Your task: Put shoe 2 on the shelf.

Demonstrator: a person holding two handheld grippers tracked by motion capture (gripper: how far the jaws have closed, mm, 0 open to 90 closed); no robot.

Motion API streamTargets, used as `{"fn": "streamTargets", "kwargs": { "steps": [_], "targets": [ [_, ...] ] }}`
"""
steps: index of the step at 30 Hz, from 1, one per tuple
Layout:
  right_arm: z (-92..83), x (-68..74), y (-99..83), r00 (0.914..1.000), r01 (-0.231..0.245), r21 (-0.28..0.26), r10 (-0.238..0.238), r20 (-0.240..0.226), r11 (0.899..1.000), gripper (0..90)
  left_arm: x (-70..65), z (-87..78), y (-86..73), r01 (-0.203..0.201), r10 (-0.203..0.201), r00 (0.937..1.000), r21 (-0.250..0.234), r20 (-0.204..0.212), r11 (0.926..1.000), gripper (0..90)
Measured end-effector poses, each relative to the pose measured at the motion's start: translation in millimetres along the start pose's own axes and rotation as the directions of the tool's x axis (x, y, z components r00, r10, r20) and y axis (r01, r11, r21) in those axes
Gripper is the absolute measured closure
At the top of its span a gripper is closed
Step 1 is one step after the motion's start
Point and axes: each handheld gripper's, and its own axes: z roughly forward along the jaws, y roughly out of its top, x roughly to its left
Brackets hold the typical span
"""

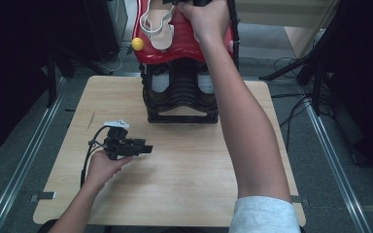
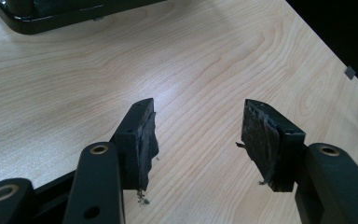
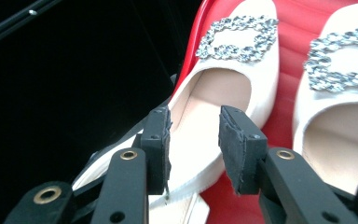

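White slingback shoes lie on the red top tier of a shoe rack (image 1: 182,104) at the table's (image 1: 175,194) far edge in the high view; one shoe (image 1: 158,26) shows beside the right hand (image 1: 206,19). The left gripper (image 1: 145,148) rests low over the tabletop.

Left gripper view: jaws stand wide apart over bare wood, holding nothing.

Right gripper view: the right gripper (image 3: 193,140) is partly open, its jaws straddling the side wall of one buckled shoe (image 3: 223,98) without pressing; a second shoe (image 3: 340,93) lies just beside.
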Motion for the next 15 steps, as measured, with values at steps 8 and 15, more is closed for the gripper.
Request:
{"fn": "streamTargets", "kwargs": {
  "steps": [8, 15],
  "targets": [
    [-26.4, -16.3, -8.3, 1.0, 0.005, -0.032, -0.005, 0.0, 0.999, 61.1, 1.3, -0.2, -0.2, -0.003, 0.003, 1.0, 0.003, -0.007, 1.0, 44.9],
    [-49.5, -36.1, -18.4, 0.9999, -0.002, -0.049, 0.003, 0.014, 0.999, 61.1, 0.8, 0.0, -0.4, -0.008, 0.008, 0.9999, 0.004, -0.008, 1.0, 44.9]
  ]
}}
